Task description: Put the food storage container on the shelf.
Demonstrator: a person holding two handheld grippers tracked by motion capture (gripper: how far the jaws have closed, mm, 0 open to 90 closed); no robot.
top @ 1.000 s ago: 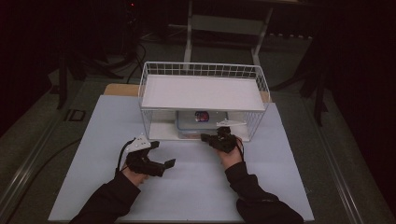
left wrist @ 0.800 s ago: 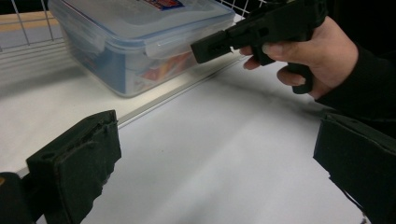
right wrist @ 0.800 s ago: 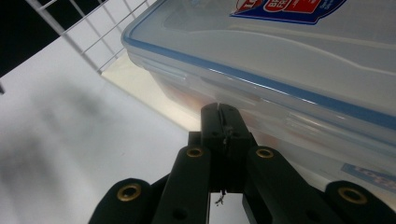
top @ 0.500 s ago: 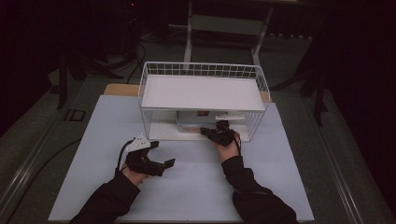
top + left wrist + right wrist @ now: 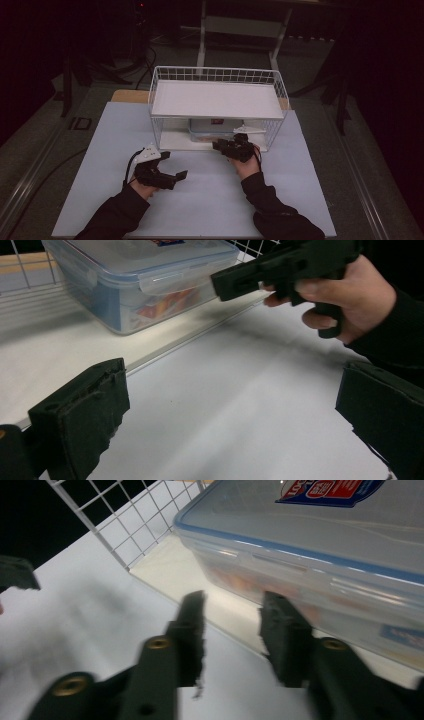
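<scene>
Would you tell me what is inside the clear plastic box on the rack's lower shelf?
Through the clear plastic box wall, orange and reddish contents show; what they are cannot be told, as the walls blur them.

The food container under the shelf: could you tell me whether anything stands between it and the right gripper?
Nothing visible does. The right gripper, whose jaws have just been opening, faces the container with nothing between its jaws, at the wire rack's open front.

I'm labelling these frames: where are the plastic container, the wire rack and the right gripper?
plastic container (image 5: 150,285), left gripper view, front lid latch.
wire rack (image 5: 215,75), high view, back top rim.
right gripper (image 5: 230,630), right gripper view, between its fingertips.
</scene>
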